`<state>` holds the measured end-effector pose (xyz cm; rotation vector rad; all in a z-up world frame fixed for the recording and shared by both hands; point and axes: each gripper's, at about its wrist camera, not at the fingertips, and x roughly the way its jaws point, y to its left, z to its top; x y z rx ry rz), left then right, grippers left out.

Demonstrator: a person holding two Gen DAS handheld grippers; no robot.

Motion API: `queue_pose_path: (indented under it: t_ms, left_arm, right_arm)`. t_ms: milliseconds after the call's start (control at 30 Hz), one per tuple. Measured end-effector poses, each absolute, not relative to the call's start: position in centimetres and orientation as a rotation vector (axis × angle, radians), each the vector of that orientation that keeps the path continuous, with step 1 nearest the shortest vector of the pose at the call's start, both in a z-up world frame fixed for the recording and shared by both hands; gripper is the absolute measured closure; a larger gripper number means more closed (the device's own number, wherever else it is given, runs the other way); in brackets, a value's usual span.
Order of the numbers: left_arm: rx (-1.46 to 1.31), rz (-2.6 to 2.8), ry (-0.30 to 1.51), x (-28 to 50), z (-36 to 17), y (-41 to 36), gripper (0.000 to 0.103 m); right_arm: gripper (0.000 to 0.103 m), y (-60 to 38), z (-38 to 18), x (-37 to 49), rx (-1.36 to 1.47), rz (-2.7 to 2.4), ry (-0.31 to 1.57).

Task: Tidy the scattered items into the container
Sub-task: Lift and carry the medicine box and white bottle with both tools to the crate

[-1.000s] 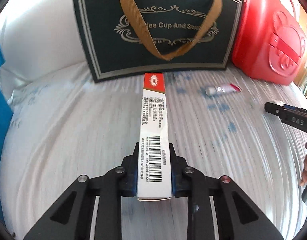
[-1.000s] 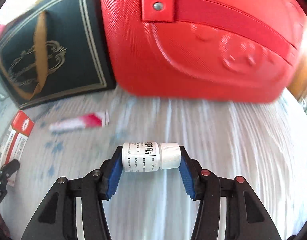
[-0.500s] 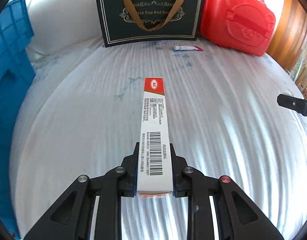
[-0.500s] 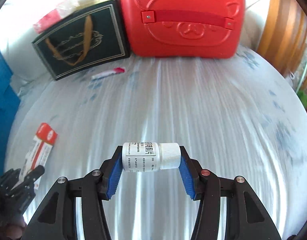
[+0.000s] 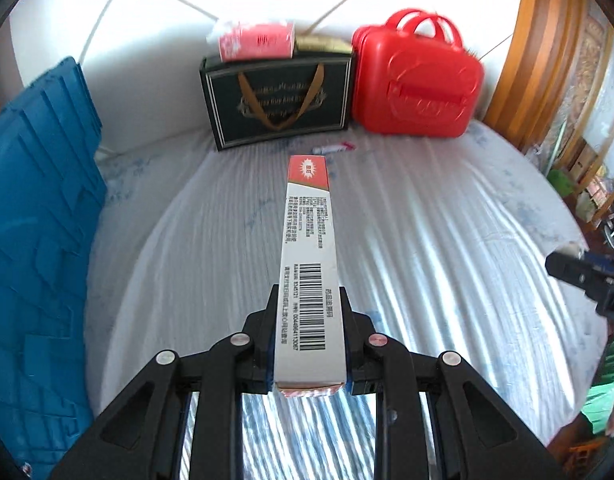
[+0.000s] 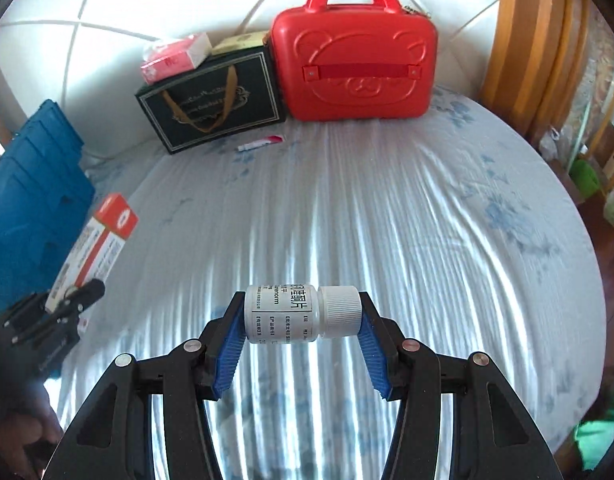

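1. My left jaws [image 5: 309, 344] are clenching a long medicine carton [image 5: 309, 264] by its near end, barcode face up, and the carton is sticking straight out ahead of them, raised off the surface.
2. My right jaws [image 6: 303, 320] are gripping a small white pill bottle [image 6: 291, 314] lying crosswise between the blue pads [image 6: 229, 350], its ribbed cap pointing to the right pad.
3. Below both pairs of jaws, the bed [image 6: 427, 240] is spreading out under a shiny, striped white cover with faint blue marks.
4. Far ahead of the jaws, a small white-and-red tube [image 6: 261, 143] is lying loose on the cover, just in front of the bag.
5. Beyond the tube, a dark gift bag [image 5: 279, 100] with tan handles is standing against the wall, with a pink-and-white pack [image 5: 255, 42] resting on its top.
6. Right beside the bag, to its right, a red bear-faced case [image 6: 355, 68] is standing upright with its handle up.
7. Off to the left of the left jaws, a blue crate [image 5: 35, 220] is standing at the bed's edge.
8. In the right wrist view, the left jaws are appearing low on the left with the carton; in the left wrist view, the tip of the right jaws is showing at the far right.
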<state>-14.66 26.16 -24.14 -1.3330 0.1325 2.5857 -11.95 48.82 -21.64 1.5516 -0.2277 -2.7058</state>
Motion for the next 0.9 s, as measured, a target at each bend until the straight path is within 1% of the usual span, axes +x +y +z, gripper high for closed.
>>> queue_pose_path:
  t_ms: [233,533,700,900]
  left_arm:
    - [-1.224,2.608,0.144,-11.5,-18.1,25.4,0.080]
    - [-1.137,2.614,0.124,-8.2,-13.0,22.7,0.080]
    - [-1.098,2.633,0.096,-7.3,-11.1,21.3,0.080]
    - [-1.063,2.644,0.115,-6.3,-9.4,20.8,0.080]
  right_arm:
    - [0.051,49.1,-16.4,-7.6,1.494,-2.745,-0.299]
    - [0.051,47.8,-12.4,-2.9,1.400,-2.783,-0.363]
    - [0.051,46.5,-10.7,-1.4,1.354,-2.812,-0.330]
    - [0.051,45.0,-8.7,-0.7,1.303,-2.799,-0.302]
